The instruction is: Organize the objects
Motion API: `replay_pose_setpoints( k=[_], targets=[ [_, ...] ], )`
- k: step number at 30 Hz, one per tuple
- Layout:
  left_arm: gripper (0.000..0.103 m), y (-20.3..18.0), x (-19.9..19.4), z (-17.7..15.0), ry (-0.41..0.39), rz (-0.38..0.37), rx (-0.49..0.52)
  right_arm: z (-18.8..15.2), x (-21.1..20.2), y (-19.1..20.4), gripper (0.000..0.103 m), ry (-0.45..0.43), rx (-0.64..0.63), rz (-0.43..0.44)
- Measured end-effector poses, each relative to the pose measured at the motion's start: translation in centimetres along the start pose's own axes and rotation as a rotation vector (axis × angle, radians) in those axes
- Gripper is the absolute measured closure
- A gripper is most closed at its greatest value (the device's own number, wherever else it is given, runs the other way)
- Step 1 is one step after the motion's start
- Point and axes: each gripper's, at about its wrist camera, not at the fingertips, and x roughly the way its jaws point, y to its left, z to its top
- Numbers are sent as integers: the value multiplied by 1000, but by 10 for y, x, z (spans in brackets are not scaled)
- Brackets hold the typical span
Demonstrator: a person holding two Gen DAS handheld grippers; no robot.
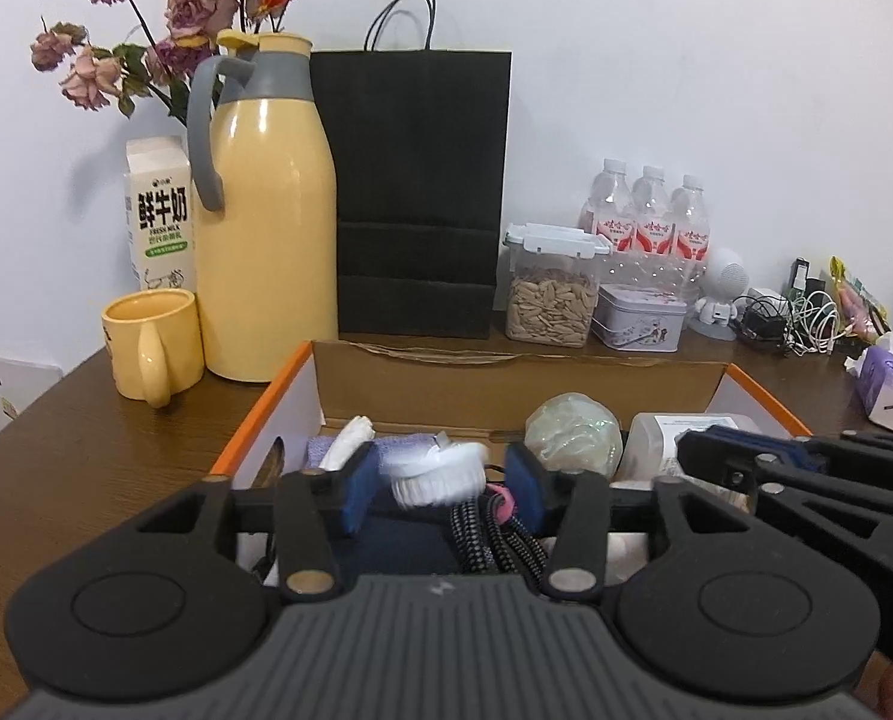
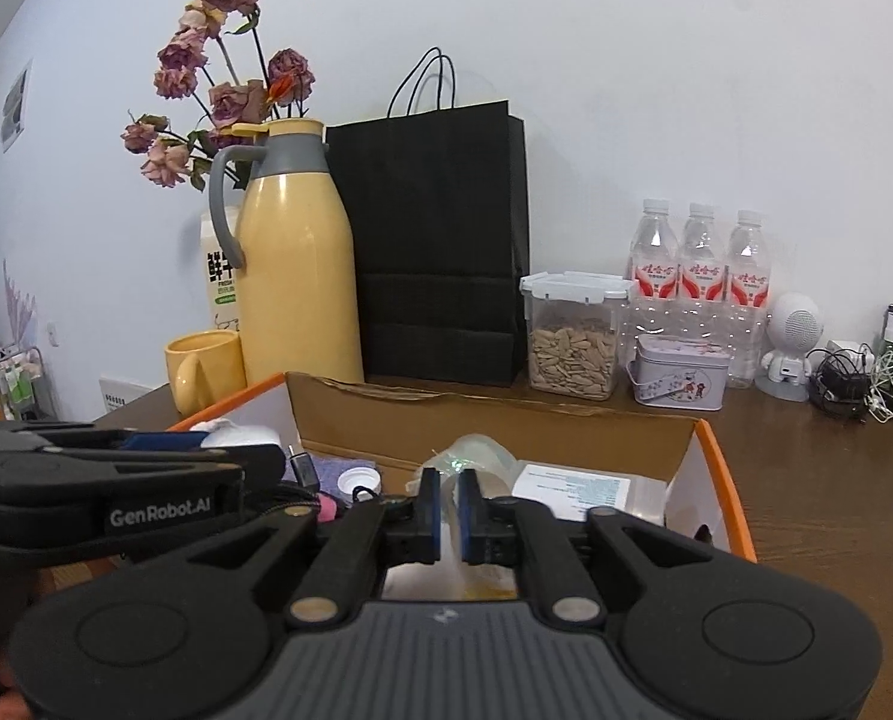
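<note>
**A:** What is the left one working on?

**B:** The round white bristle brush. It sits in the orange-edged cardboard box, toward the box's left half, on top of dark cloth and beside braided black-and-grey cords. The left gripper has its jaws spread wide, one blue pad on either side of the brush. I judge they are not yet pressing on it, though the brush is blurred.

**B:** To do it well, I'd centre the brush between the pads and close on its hard white rim, not the bristles, which would give and let it slip. Keep the pads above the cords, so no loop gets pinched and dragged along.

**A:** And the right one?

**B:** The right gripper hangs over the box's right half, jaws nearly together with a thin gap; whether they nip the clear plastic in front of them I cannot tell. Ahead of it lie a pale green crumpled plastic ball and a clear flat packet with a white printed label.

**A:** Any crowding?

**B:** The two tools are close side by side, so lift the brush straight up. Behind the box on the brown wooden counter stand a yellow mug, a tall yellow flask with a grey handle and a black paper bag, all clear of the lift.
</note>
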Motion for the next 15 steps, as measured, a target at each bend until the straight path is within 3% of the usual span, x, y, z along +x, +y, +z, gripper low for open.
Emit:
replay_pose_setpoints(
  k=[2, 4, 5, 6, 10, 12, 15],
  targets=[
    [33, 0, -2, 0, -17, 15, 2, 0, -3, -2, 90, -9, 7, -16],
    [21, 1, -5, 1, -34, 29, -2, 0, -6, -4, 74, -14, 15, -25],
    [14, 1, -5, 1, -41, 39, -5, 0, -7, -5, 59, -15, 18, -33],
    [11, 2, -6, 1, -50, 46, -6, 0, -8, -6, 48, -18, 21, -41],
    [2, 5, -7, 2, -71, 72, -13, 1, -11, -9, 32, -33, 30, -63],
    [0, 8, -8, 2, -83, 73, -25, 1, -12, -11, 14, -44, 39, -78],
    [0, 10, -12, 2, -99, 64, -32, 1, -15, -14, 7, -56, 46, -88]
  ],
)
